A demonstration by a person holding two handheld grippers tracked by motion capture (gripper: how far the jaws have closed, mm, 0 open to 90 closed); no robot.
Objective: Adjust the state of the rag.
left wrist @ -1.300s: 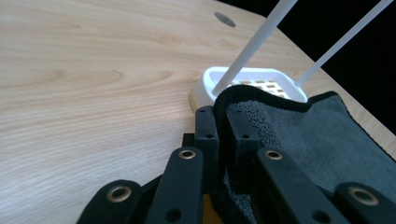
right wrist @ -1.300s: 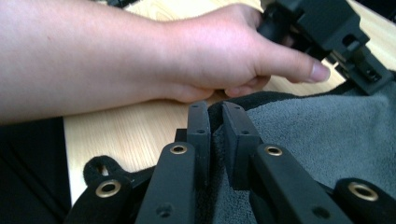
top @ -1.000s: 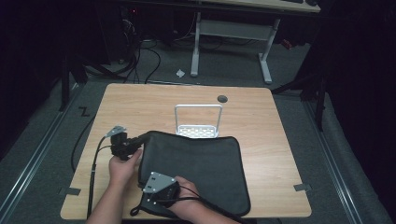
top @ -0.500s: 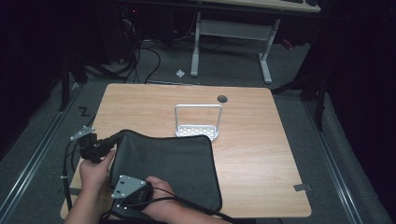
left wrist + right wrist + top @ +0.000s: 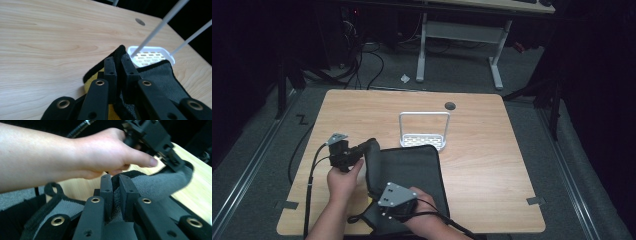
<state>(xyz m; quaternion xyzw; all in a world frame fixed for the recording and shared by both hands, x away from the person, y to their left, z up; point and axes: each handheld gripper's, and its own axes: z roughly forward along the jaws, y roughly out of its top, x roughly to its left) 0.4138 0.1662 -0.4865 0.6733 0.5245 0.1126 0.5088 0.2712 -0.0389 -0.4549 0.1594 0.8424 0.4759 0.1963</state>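
Observation:
A dark grey cloth with black trim and a yellow underside lies on the near half of the wooden table. My left gripper is shut on its far left corner and holds that edge up; the left gripper view shows the jaws pinching the trim of the cloth. My right gripper is shut on the cloth's near left edge. In the right gripper view the pads clamp a fold of cloth, with the left hand and the left gripper just beyond.
A white wire rack stands at the table's middle, right behind the cloth; its base touches the cloth's far edge. A round cable hole lies farther back. Cables trail off the table's left side.
Both hands swung left with the cloth, then came back right and a little higher. The cloth's left edge now stands raised and folded over, so the cloth looks narrower.

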